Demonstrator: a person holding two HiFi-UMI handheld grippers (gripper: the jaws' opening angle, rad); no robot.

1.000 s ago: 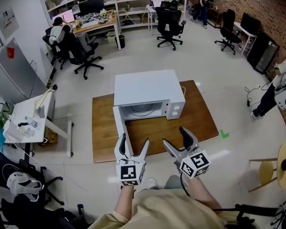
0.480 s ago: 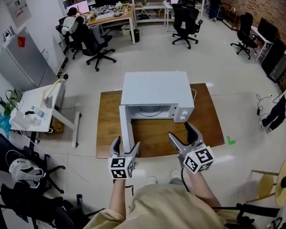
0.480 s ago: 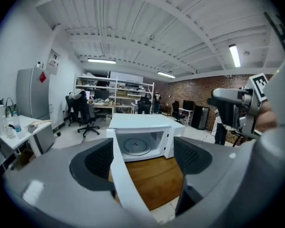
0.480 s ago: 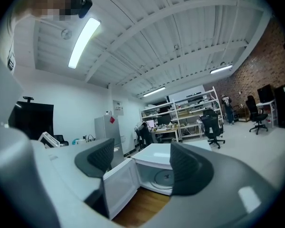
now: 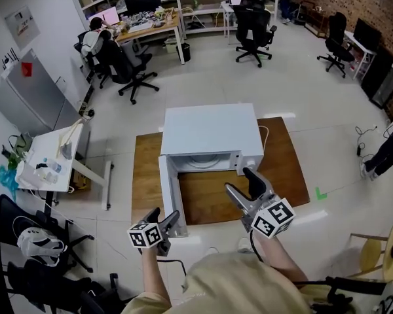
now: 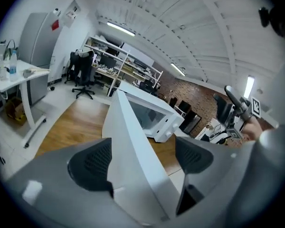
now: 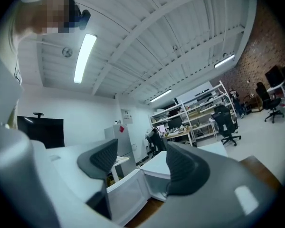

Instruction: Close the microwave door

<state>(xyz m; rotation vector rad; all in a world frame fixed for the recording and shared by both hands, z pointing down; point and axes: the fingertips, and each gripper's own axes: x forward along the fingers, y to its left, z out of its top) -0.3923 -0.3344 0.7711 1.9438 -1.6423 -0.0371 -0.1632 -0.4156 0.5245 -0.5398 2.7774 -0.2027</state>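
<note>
The white microwave (image 5: 209,133) stands on a wooden board (image 5: 281,159) on the floor. Its door (image 5: 168,191) hangs open, swung out to the left towards me. My left gripper (image 5: 165,218) is low at the door's free end. In the left gripper view the door's edge (image 6: 133,151) runs between the two pads (image 6: 91,163), and the jaws have just been opening. My right gripper (image 5: 240,182) hovers over the board in front of the microwave's control panel. Its jaws have just been closing, with a narrow gap and nothing between them (image 7: 137,163).
A white side table (image 5: 49,162) and a grey cabinet (image 5: 26,97) stand at the left. Office chairs, desks and shelves fill the back, where a person (image 5: 95,38) sits. A green tape mark (image 5: 321,193) is on the floor to the board's right.
My left gripper has dropped and rolled, coming down to the free end of the open door. The right gripper has shifted a little over the board, and its jaws have narrowed.
</note>
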